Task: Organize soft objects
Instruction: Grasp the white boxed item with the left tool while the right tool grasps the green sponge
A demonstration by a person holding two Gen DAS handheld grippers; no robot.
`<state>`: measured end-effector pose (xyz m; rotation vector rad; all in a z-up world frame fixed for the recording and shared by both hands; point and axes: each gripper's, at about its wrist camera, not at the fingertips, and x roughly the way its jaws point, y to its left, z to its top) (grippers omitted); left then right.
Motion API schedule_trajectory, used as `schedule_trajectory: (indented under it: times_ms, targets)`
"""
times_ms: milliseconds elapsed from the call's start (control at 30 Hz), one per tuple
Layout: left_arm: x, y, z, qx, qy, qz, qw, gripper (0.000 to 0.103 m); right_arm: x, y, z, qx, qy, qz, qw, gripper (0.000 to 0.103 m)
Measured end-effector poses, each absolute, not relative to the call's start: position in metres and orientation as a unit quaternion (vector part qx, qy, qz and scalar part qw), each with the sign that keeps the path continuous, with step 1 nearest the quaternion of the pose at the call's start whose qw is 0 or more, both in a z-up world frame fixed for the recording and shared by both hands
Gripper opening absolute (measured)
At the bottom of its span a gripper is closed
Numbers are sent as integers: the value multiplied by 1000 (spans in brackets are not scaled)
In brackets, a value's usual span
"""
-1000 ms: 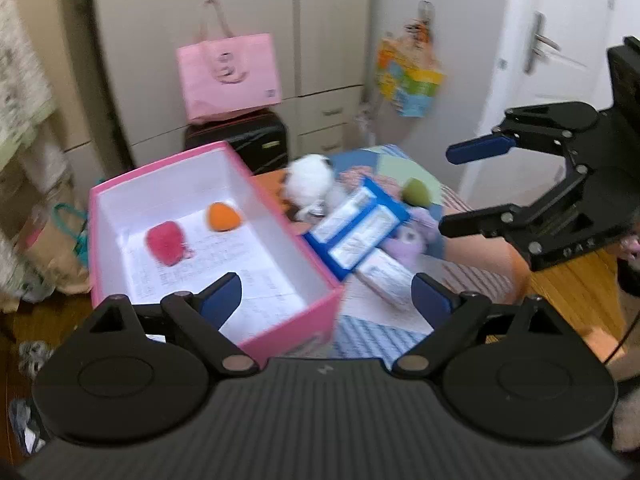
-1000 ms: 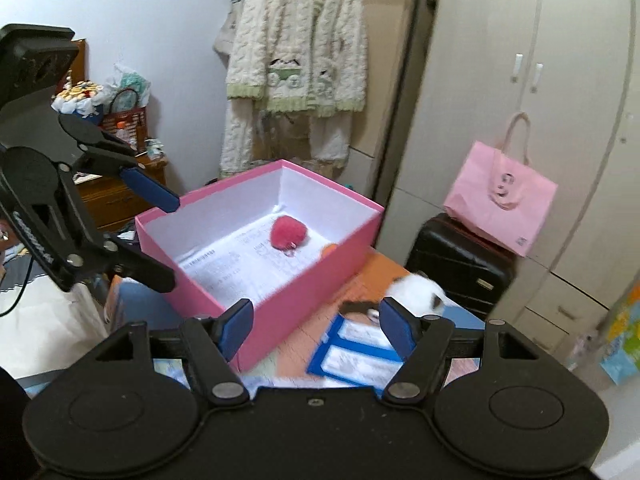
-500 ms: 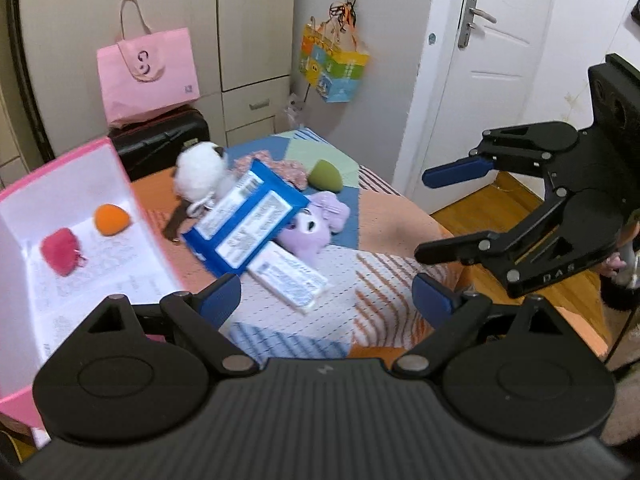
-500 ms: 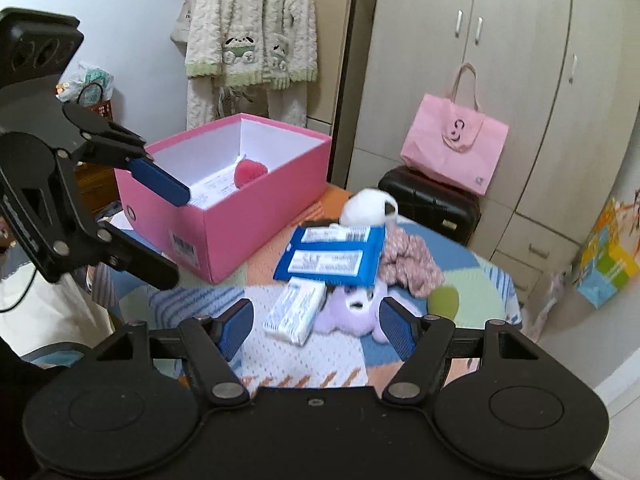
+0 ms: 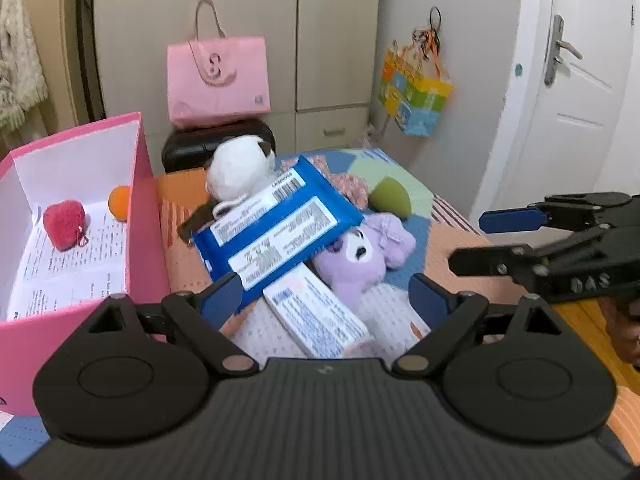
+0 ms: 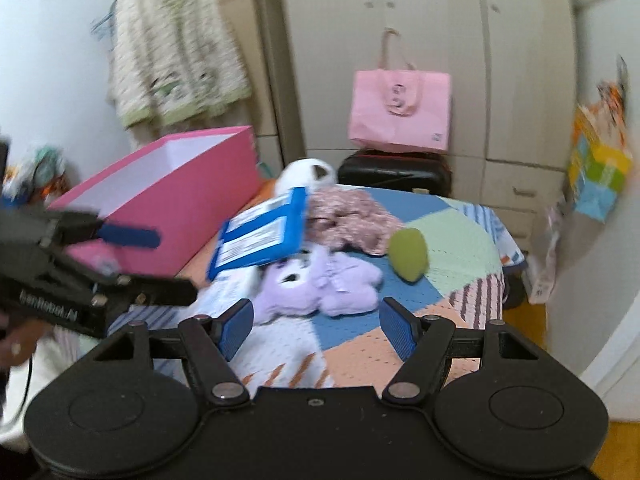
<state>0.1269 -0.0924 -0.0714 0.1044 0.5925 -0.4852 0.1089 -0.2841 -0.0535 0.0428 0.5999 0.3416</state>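
Both hand-held grippers, left (image 5: 326, 298) and right (image 6: 316, 330), are wide apart and hold nothing. The purple plush toy (image 6: 316, 286) lies mid-bench, partly under the blue pack (image 5: 276, 232). Grabbing the toy could drag that pack off, away from the pink box (image 5: 146, 216).

Fuzzy purple plush toy (image 5: 356, 264) beside glossy blue packet (image 5: 276, 228).

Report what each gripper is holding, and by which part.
Nothing is held. Left gripper and right gripper both have open, empty jaws above the purple plush.
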Motion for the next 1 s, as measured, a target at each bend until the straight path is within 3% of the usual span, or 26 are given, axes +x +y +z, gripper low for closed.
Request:
schedule_trajectory:
  times_ms: [400, 600, 767, 900, 1000]
  targets:
    - [133, -106, -109, 31, 261, -182, 948, 83, 137, -297, -83, 22, 208, 160, 965, 74]
    - [148, -107, -123, 27, 259, -171, 950, 83, 164, -303, -87, 30, 227, 132, 965, 75]
    - [153, -101, -135, -16, 303, -171, 938, 83, 189, -305, -88, 41, 256, 110, 960, 75]
    - [145, -103, -139, 10, 290, -175, 941, 83, 206, -304, -93, 43, 270, 104, 956, 75]
    - [142, -100, -140, 6, 286, -178, 941, 74, 218, -305, -97, 47, 278, 102, 954, 74]
